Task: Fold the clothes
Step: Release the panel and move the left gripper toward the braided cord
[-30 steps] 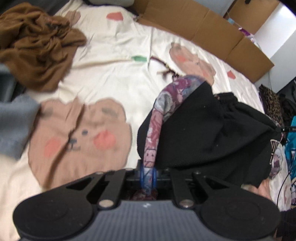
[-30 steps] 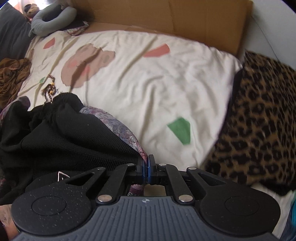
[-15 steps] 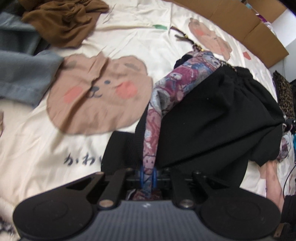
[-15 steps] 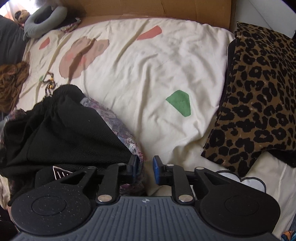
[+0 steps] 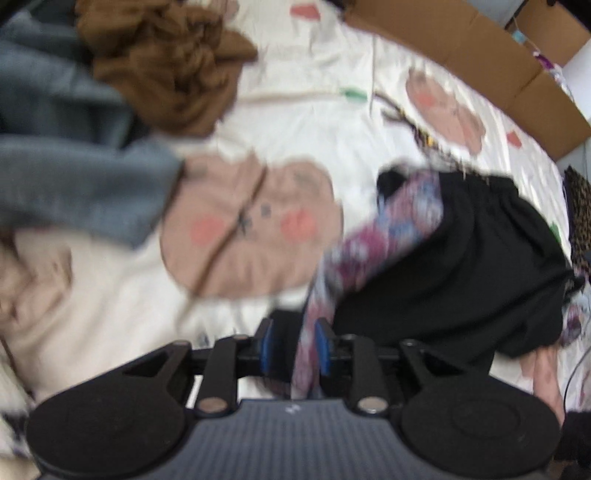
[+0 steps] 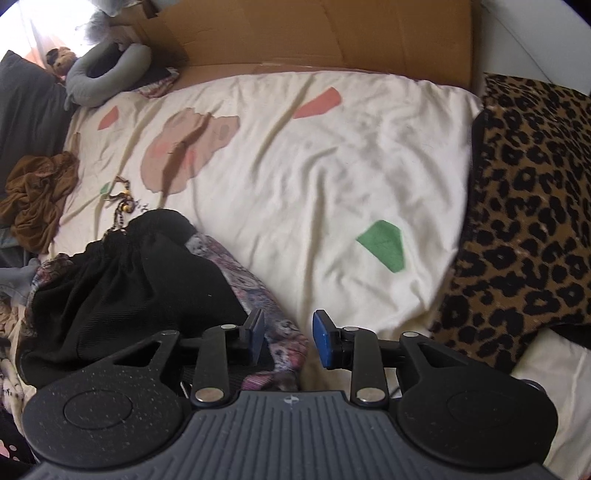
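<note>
In the left wrist view, which is blurred, a grey garment (image 5: 74, 184) lies at the far left of the bed, with a crumpled brown garment (image 5: 166, 66) just beside it. Next comes the cream bedsheet (image 5: 295, 110) with its bear print. The left gripper (image 5: 293, 345) has its jaws apart, and a strip of patterned floral cloth (image 5: 373, 251) runs up between them; it seems loose in the gap, though the blur makes contact hard to judge. To its right a black garment (image 5: 461, 266) lies bunched on the sheet, the floral cloth along its left edge.

In the right wrist view, the brown garment (image 6: 37, 195) sits at the left edge, then the black garment (image 6: 129, 288) heaped on the bedsheet (image 6: 314, 177), with the floral cloth (image 6: 258, 302) along its right side. The right gripper (image 6: 288, 338) has its jaws apart, the left one over the floral cloth. A leopard-print blanket (image 6: 528, 221) lies at the right, and cardboard (image 6: 314, 33) stands behind the bed.
</note>
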Action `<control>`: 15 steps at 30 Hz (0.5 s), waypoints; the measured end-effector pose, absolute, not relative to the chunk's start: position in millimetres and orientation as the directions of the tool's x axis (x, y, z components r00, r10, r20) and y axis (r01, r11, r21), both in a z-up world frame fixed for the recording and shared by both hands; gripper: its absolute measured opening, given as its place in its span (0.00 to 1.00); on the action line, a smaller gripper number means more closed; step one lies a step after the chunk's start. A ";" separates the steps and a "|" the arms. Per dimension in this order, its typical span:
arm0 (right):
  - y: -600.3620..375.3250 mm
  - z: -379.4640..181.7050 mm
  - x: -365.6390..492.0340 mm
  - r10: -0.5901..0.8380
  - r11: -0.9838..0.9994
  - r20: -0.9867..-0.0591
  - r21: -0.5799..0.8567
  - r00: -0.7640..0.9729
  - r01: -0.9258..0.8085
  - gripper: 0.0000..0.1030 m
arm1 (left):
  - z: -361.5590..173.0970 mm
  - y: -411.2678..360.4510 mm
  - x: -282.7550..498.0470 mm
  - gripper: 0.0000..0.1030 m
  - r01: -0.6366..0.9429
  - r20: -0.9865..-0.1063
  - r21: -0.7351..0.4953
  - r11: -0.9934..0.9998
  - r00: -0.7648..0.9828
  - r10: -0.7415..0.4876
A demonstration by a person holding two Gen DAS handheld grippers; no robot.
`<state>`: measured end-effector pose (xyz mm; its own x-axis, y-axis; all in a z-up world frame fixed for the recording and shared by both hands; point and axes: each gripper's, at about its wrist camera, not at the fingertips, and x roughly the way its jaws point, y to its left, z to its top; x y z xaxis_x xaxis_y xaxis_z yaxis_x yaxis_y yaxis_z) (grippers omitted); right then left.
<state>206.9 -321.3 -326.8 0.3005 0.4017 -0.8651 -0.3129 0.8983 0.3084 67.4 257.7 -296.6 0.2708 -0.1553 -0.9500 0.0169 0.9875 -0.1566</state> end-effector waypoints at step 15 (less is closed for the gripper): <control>-300.7 -332.3 210.1 0.423 0.888 -0.846 0.316 0.325 -0.333 0.34 | -285.0 176.5 202.1 0.51 0.157 -0.871 -0.205 0.966 0.420 -0.253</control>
